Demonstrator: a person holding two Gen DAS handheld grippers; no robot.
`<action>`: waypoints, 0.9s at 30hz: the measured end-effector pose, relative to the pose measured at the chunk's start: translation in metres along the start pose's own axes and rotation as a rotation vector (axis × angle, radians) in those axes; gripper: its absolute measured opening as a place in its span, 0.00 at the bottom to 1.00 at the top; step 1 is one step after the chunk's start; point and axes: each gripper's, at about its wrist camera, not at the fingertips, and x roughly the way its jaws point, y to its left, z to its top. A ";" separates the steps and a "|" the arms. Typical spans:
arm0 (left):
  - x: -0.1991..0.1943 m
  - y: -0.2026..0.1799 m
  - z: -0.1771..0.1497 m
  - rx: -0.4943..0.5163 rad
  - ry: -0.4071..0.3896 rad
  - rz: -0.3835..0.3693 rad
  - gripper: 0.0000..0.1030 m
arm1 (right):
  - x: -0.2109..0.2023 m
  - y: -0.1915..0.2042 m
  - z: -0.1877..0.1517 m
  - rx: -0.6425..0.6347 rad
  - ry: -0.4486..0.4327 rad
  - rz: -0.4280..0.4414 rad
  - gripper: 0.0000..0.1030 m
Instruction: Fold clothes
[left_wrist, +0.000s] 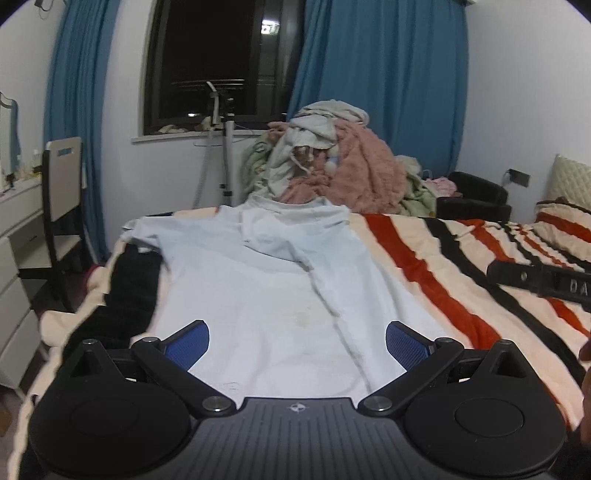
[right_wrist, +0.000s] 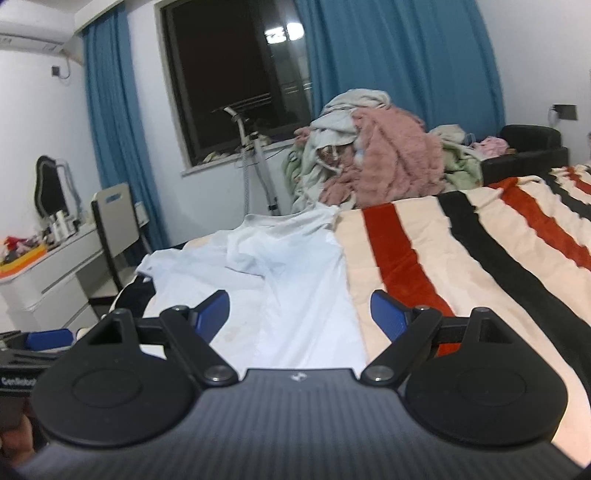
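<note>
Where bedspread (left_wrist: 461, 266) lies, shirt (left_wrist: 266, 295) lengthwise, windowward

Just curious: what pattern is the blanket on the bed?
Cream with red and black stripes; the right wrist view shows it best.

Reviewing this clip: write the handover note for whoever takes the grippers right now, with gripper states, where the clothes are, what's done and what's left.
Left gripper: open, holding nothing, above the near part of the white shirt.
Right gripper: open, holding nothing, over the shirt's right edge.
The shirt lies spread lengthwise on the striped blanket; its far end is rumpled, and one side appears turned in along a lengthwise crease. A dark garment lies at its left edge.
A pile of clothes sits beyond the bed.
Done: shirt laid out, perhaps one side fold.
Left: finish folding the shirt, then the dark garment and the pile.
</note>
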 end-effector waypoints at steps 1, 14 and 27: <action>0.000 0.004 0.001 0.001 -0.002 0.011 1.00 | 0.009 0.004 0.005 -0.028 0.013 0.006 0.82; 0.020 0.067 -0.005 -0.093 -0.032 0.076 1.00 | 0.226 0.127 0.044 -0.423 0.204 0.230 0.79; 0.074 0.166 -0.016 -0.414 -0.033 0.183 1.00 | 0.443 0.314 0.013 -0.458 0.262 0.420 0.79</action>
